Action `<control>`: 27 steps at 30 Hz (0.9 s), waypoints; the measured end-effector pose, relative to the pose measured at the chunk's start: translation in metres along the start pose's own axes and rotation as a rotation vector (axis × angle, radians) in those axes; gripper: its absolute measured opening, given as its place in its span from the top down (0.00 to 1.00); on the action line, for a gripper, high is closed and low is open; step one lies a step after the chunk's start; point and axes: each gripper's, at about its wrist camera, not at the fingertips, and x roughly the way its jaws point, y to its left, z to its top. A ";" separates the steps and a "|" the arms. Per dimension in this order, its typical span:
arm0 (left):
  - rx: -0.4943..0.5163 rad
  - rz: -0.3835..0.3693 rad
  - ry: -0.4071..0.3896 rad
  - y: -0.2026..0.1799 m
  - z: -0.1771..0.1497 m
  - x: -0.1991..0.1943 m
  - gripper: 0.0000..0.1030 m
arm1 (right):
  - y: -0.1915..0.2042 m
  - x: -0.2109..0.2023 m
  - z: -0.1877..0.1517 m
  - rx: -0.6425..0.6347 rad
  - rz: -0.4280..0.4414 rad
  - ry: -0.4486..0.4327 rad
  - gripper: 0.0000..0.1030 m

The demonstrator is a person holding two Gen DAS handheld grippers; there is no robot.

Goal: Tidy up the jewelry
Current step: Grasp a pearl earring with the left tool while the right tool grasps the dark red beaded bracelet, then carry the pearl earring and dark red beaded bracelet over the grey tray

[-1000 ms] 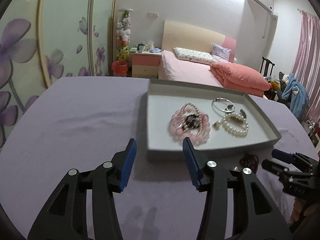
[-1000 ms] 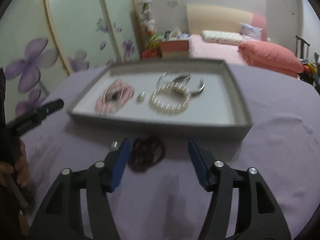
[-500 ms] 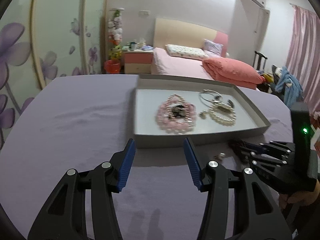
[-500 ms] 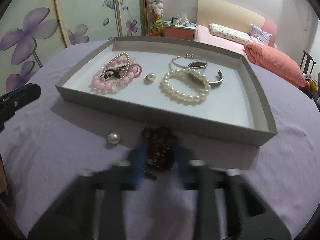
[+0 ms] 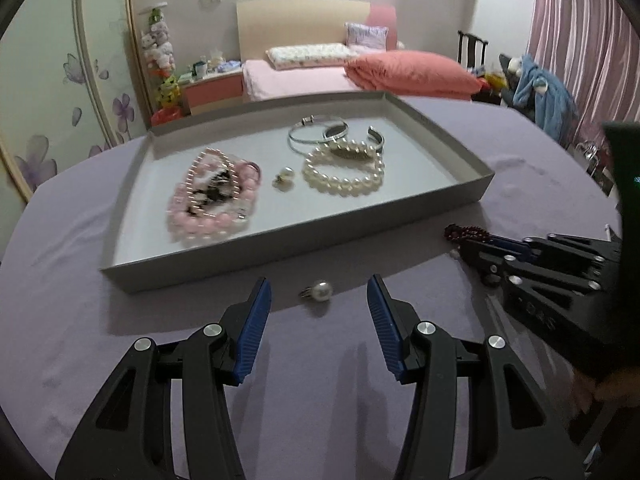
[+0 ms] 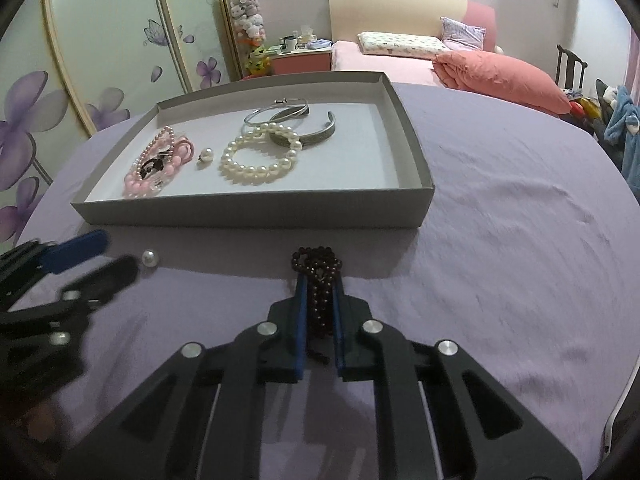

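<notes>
A grey tray (image 6: pixel 256 212) on the purple cloth holds pink bead bracelets (image 6: pixel 154 168), a white pearl bracelet (image 6: pixel 256 154), silver bangles (image 6: pixel 280 114) and a pearl earring (image 6: pixel 206 155). In front of the tray lies a dark red bead bracelet (image 6: pixel 320 268), and my right gripper (image 6: pixel 319 292) is shut on it. The same bracelet (image 5: pixel 466 233) and right gripper (image 5: pixel 472 246) show at the right of the left wrist view. A loose pearl earring (image 5: pixel 320 291) rests on the cloth just ahead of my left gripper (image 5: pixel 318 294), which stands open around it without touching. The left gripper (image 6: pixel 108 254) also appears at the left of the right wrist view, beside the loose pearl earring (image 6: pixel 151 258).
The purple cloth (image 6: pixel 520 220) spreads wide to the right of the tray. Behind the table are a bed with a salmon quilt (image 5: pixel 412 70), a nightstand (image 6: pixel 300 60), flowered wardrobe doors (image 6: pixel 80 80) and a chair with blue clothing (image 5: pixel 540 92). A person's hand (image 5: pixel 604 390) holds the right gripper.
My right gripper has closed on the dark red bracelet. My left gripper has swung right along the tray's front, so the loose pearl earring now sits between its open fingers.
</notes>
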 end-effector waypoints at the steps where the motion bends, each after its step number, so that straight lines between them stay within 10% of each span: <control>1: 0.003 0.012 0.011 -0.002 0.001 0.005 0.51 | -0.001 0.000 0.000 0.000 0.001 0.000 0.89; 8: -0.026 0.070 0.039 0.005 0.001 0.019 0.84 | -0.003 0.000 -0.001 0.002 0.011 0.003 0.89; 27: -0.150 0.184 0.043 0.080 -0.031 -0.012 0.83 | 0.049 0.000 -0.007 -0.114 0.038 0.005 0.88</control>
